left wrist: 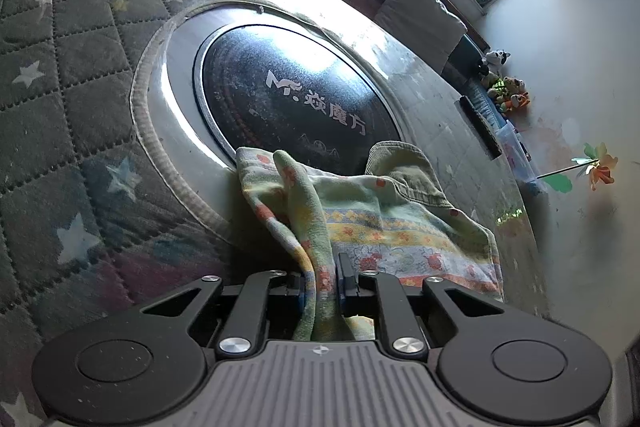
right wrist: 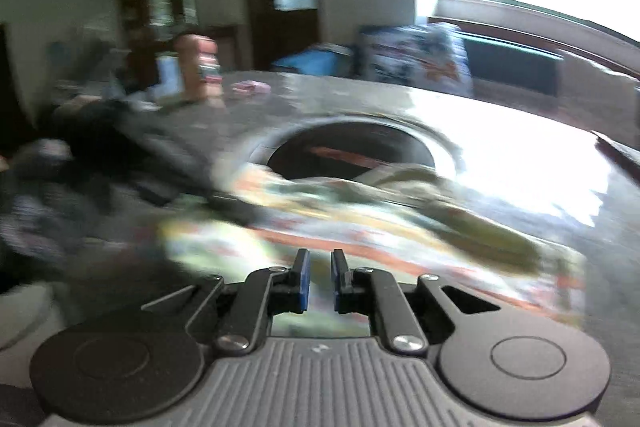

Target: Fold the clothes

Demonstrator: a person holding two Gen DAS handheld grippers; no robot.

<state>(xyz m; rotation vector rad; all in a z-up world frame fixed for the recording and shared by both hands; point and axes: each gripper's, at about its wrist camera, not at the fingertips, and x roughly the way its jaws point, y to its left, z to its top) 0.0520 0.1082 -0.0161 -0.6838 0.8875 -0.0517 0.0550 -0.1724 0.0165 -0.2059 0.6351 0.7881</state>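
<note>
One patterned garment (left wrist: 360,223) lay on the bench (left wrist: 60,87), partly over its round dark inset (left wrist: 288,95). The left claw (left wrist: 320,287) was clamped on a bunched fold of it. The right claw (right wrist: 320,279) stood slightly parted over the blurred cloth (right wrist: 360,227), holding nothing I could make out.

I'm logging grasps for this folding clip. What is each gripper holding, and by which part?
The left gripper is shut on a bunched fold of the patterned garment. The right gripper holds nothing; its jaws stand apart above the cloth.
</note>
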